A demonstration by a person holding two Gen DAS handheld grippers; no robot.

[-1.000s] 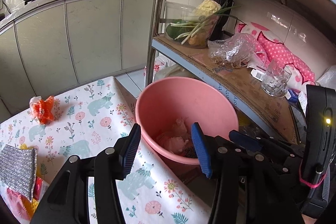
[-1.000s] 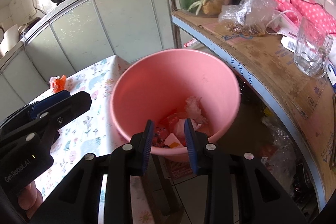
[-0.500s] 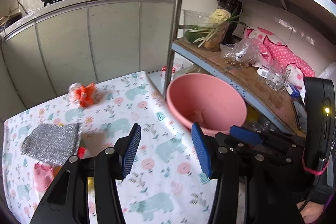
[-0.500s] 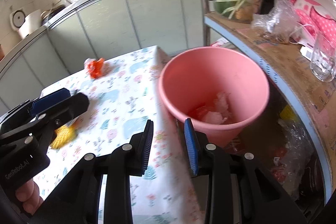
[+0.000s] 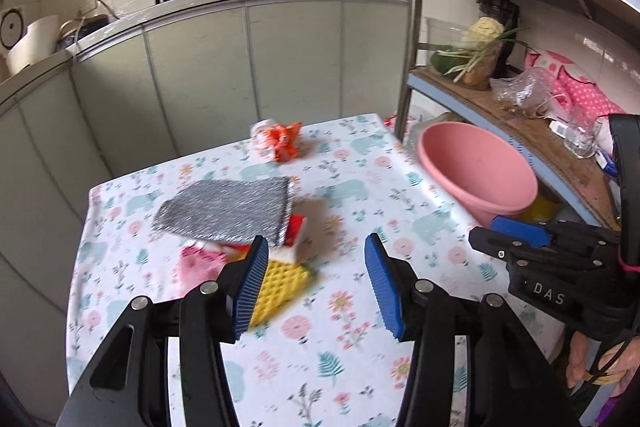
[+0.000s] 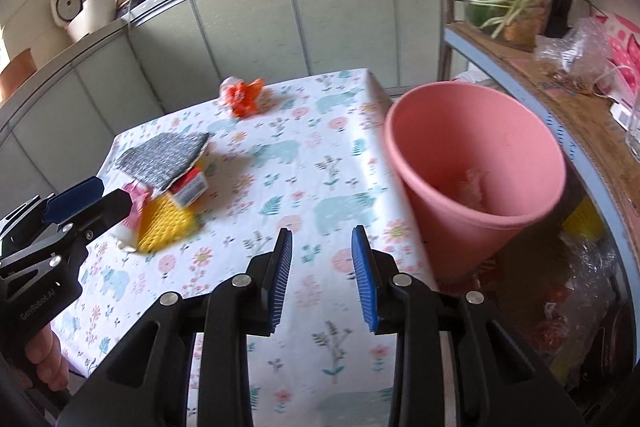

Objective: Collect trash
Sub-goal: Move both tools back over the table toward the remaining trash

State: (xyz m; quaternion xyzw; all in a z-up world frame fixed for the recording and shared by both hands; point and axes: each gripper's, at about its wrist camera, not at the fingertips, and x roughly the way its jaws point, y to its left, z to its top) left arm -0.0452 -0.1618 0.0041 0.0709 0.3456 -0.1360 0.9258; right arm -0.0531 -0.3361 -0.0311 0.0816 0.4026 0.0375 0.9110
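Note:
A pink bucket stands off the table's right edge and holds some trash. On the patterned tablecloth lie an orange-white crumpled wrapper at the far side, and a silver scrub cloth over a red-white box, a yellow sponge and a pink cloth. My left gripper is open and empty above the table, just right of the sponge. My right gripper is open and empty above the table's near right part, left of the bucket.
A metal shelf rack at the right holds a glass bowl of vegetables, a plastic bag and a glass. Grey-green cabinets with woks on the counter run behind. More bags lie under the shelf.
Both grippers have pulled back and swung left from over the bucket to above the table. The pile of cloths and sponge has come into view. Both stay open and empty.

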